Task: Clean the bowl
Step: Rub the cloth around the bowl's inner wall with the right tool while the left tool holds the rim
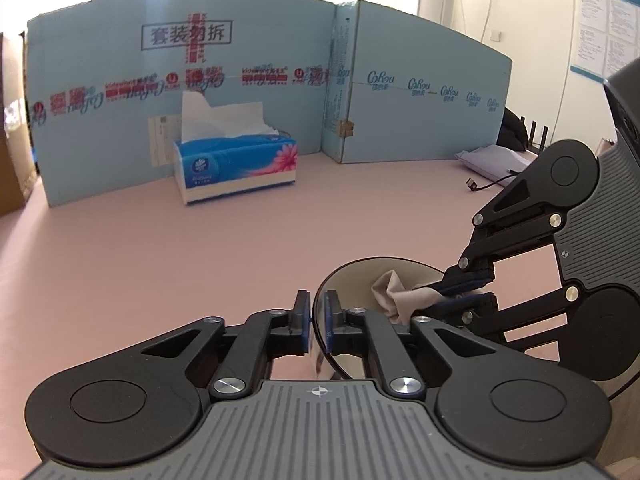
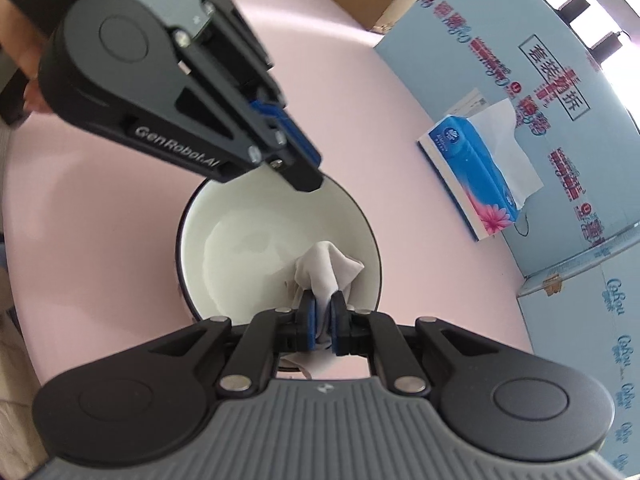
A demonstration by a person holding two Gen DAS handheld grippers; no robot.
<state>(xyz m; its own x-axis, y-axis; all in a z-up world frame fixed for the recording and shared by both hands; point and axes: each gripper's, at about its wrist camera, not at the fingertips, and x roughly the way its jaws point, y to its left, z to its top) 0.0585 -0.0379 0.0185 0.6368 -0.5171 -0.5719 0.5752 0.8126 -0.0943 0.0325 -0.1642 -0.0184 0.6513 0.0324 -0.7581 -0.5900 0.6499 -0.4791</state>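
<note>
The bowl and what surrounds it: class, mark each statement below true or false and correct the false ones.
1. The right gripper is shut on a cloth inside the bowl. True.
2. The left gripper has one finger on each side of the bowl's rim. True.
3. The bowl's inside is black. False: it is white or cream, with a dark rim.
4. The tissue box stands inside the bowl. False: it stands apart on the pink table, near the blue cardboard wall.
5. No tissue shows at the top of the tissue box. False: a white tissue sticks out.
</note>
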